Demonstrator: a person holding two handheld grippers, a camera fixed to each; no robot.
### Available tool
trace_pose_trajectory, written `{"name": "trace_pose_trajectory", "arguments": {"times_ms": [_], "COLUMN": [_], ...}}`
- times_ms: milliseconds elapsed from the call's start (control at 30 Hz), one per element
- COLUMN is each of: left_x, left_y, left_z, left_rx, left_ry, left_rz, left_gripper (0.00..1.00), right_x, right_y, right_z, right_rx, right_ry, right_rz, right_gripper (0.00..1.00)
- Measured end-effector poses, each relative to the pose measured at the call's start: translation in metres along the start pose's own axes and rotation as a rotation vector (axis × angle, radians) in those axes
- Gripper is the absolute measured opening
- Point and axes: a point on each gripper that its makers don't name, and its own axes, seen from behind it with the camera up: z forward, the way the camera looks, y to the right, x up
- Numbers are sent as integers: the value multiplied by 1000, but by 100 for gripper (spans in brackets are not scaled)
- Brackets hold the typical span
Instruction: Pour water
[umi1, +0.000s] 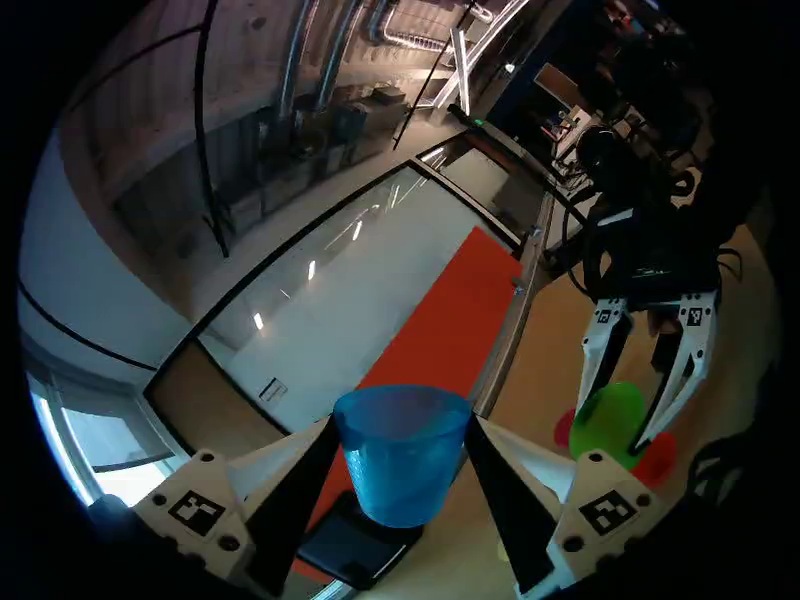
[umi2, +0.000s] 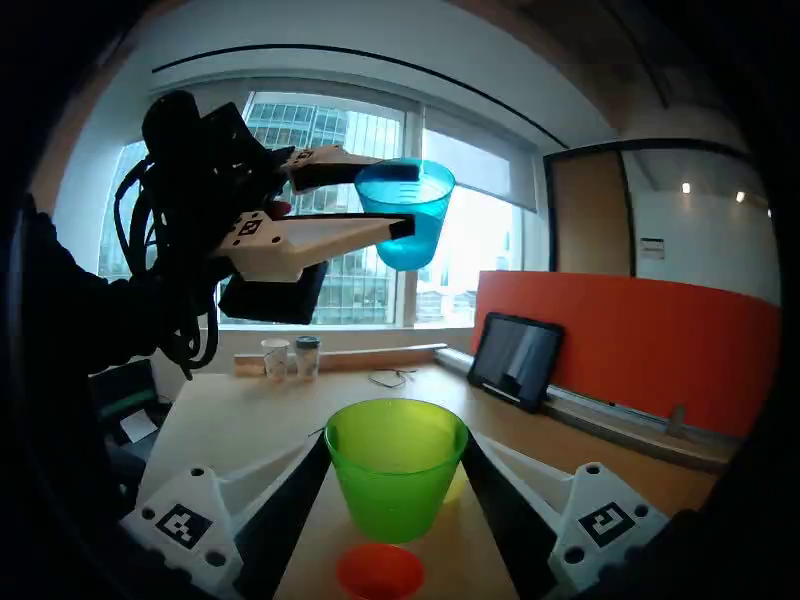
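The translucent blue plastic cup (umi1: 402, 470) sits lowest and closest in the left gripper view, clamped at mid-height between the 2 fingers of the left gripper (umi1: 402, 425). In the right gripper view the same holds for the translucent green plastic cup (umi2: 397, 480), pinched between the 2 fingers of the right gripper (umi2: 397, 445) at lower centre. That view puts the blue cup at upper centre, high over the wooden table (umi2: 250, 420), roughly upright and well apart from the green one. I cannot tell how much water it holds.

The likeliest trouble is a pour begun from this height and offset. The stream would miss the green rim or splash off it onto the table. The black tablet (umi2: 515, 360), propped at right of centre against the orange partition (umi2: 650, 330), stands near enough to get wet. Both cups taper downward and look smooth and slick, though the blue one shows fine ribbing low on its wall. A tilted cup could therefore slide or swivel between the flat fingers. A small orange dish (umi2: 380, 572) lies at the bottom edge, just below the green cup.
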Motion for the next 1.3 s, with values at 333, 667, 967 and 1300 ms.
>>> {"name": "trace_pose_trajectory", "arguments": {"times_ms": [333,667,967,1300], "left_x": [6,11,13,19], "left_y": [-4,-3,-3,-3], "left_z": [4,4,6,8], "left_rx": [10,9,8,7], "left_ry": [9,12,10,18], "left_rz": [59,110,158,187], "left_gripper": [87,87,87,87], "right_x": [0,-1,-2,-2], "right_y": [1,-4,-5,-5], "right_z": [1,4,5,3], "right_rx": [0,11,14,14], "right_ry": [2,4,4,6], "right_rz": [4,8,10,10], "right_gripper": [92,92,92,92]}}
